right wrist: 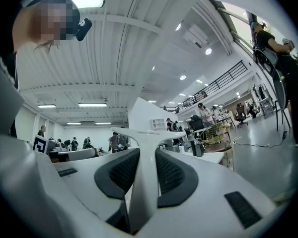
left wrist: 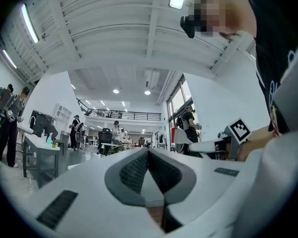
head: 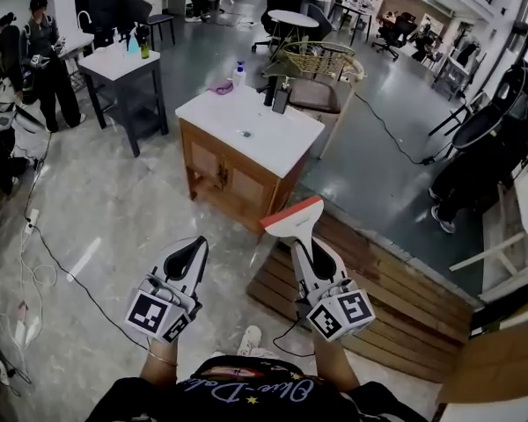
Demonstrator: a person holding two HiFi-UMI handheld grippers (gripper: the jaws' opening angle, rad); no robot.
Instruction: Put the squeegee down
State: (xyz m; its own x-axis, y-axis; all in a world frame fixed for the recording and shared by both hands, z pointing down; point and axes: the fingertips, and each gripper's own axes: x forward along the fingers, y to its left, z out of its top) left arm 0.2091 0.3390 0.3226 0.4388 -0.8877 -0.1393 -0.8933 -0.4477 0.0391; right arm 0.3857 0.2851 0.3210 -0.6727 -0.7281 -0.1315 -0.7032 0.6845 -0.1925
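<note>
Pale grey floor runs through a big open workroom, with people at far tables and a wicker chair [head: 321, 60] behind the nearest desk [head: 277, 143], a wood cabinet with a white top. On that top sit a small bottle [head: 239, 71] and a purple object [head: 222, 86] near the far edge. The near part of the top lies bare. A slatted wooden platform [head: 387, 301] lies on the floor to the right of the desk. The right claw [head: 301, 241] grips the squeegee [head: 292, 214] by its white handle. In the right gripper view the two dark ribbed pads [right wrist: 171, 172] press on either side of the handle [right wrist: 144, 182], so the jaws stand partly apart — only as wide as the handle between them. The blade, white with a red-orange edge, sits crosswise just past the jaw tips. The squeegee is held in the air over the near edge of the platform, apart from the desk and touching nothing but the claw. The left claw [head: 194, 247] is level beside it, over the floor — its jaws are brought together with the tips meeting. The left gripper view shows nothing between its pads [left wrist: 134, 172].
</note>
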